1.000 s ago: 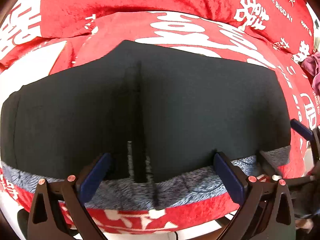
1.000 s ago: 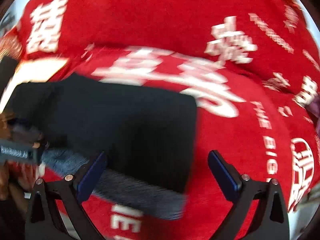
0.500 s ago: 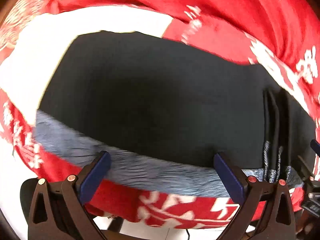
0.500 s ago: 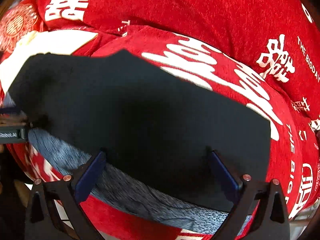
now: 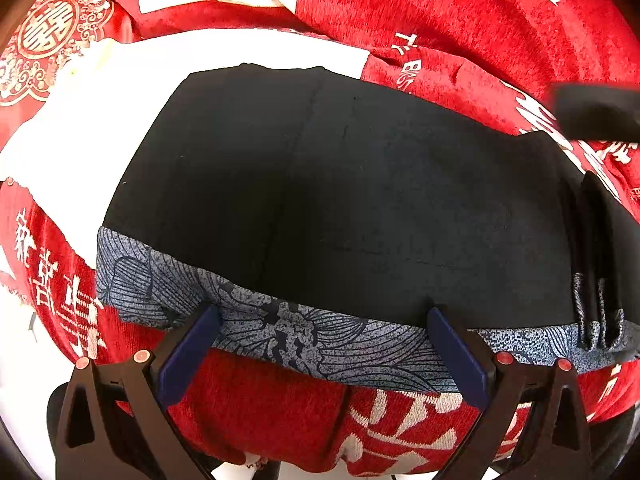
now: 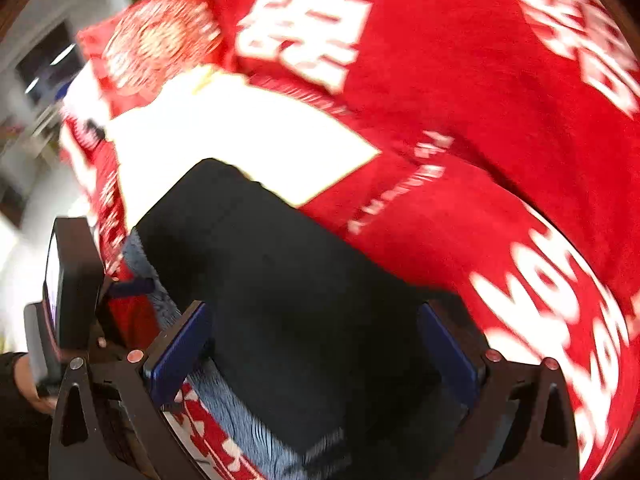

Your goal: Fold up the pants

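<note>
Only leftward: pants' (image 5: 340,200) patterned cuff (image 5: 304,336)

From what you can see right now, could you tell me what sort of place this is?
Probably a bedroom at home: black pants lie on a soft red blanket with white wedding-style characters, seemingly on a bed.
</note>
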A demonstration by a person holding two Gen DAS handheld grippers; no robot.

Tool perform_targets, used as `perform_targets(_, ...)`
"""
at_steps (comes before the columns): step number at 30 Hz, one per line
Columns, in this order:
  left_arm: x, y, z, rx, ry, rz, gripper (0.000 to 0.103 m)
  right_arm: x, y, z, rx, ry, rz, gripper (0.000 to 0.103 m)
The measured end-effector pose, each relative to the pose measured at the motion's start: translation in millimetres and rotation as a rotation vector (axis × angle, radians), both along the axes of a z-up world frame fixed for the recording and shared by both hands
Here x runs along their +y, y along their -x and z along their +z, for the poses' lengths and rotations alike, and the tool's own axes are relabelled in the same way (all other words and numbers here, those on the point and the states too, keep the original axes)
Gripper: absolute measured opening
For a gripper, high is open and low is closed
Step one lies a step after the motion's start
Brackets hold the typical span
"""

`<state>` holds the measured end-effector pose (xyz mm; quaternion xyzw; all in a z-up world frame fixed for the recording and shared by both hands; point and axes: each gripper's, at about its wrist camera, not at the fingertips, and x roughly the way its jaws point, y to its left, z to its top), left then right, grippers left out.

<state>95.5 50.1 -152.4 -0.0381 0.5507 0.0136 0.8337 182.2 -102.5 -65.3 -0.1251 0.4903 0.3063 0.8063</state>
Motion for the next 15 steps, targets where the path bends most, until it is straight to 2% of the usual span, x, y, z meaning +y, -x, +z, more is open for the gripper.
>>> perform_targets(2, 2, 3, 0, -0.005, 0.005, -0.006, 0.103, 26, -31, -14, 0.120, 0.050, 0.126, 0.102)
perform_targets(5, 1, 7, 0, -0.014, -0.003, -0.014, 0.103, 61, -65, -38, 0.209, 0.149, 0.264, 0.102)
perform_targets(8, 0, 9, 0, -0.022, -0.010, -0.017, 0.103, 91, -87, -58, 0.281, 0.180, 0.396, 0.102)
perform_targets(11, -2, 9, -1, -0.021, -0.009, -0.019, 0.103, 112, -98, -80, 0.349, 0.197, 0.513, 0.102)
perform_targets(13, -3, 8, -2, -0.021, -0.009, -0.022, 0.103, 125, -101, -95, 0.452, 0.178, 0.587, 0.102)
perform_targets(14, -4, 8, -2, -0.021, -0.010, -0.023, 0.103, 133, -97, -105, 0.541, 0.176, 0.643, 0.102)
perform_targets(15, -4, 8, -3, -0.021, -0.010, -0.024, 0.103, 138, -91, -111, 0.565, 0.199, 0.686, 0.102)
